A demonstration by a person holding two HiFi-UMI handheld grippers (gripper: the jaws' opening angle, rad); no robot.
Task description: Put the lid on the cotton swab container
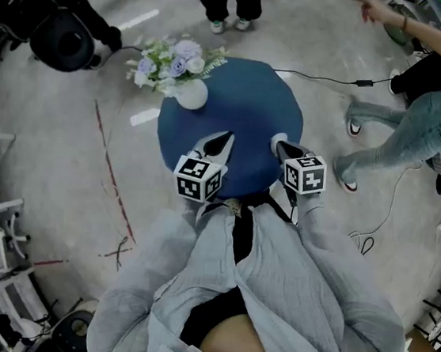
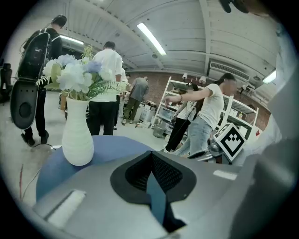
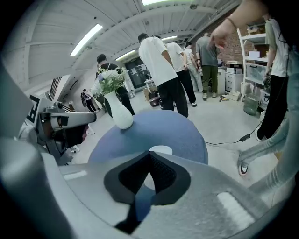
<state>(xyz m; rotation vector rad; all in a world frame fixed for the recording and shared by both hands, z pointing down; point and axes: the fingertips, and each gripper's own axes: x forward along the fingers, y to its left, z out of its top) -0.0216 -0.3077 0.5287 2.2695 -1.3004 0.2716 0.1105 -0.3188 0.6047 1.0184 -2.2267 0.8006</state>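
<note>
While the left gripper (image 1: 227,137) and right gripper (image 1: 282,147) hover pressed together, one vase (image 1: 191,94) and one white round item (image 3: 161,150) occupy the surface (image 1: 246,95).

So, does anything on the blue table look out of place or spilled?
Nothing is spilled or tipped. The white vase stands upright, though close to the rim of the blue table. Only one small white round thing shows, just past the right tool; I cannot tell whether it is lid or container.
</note>
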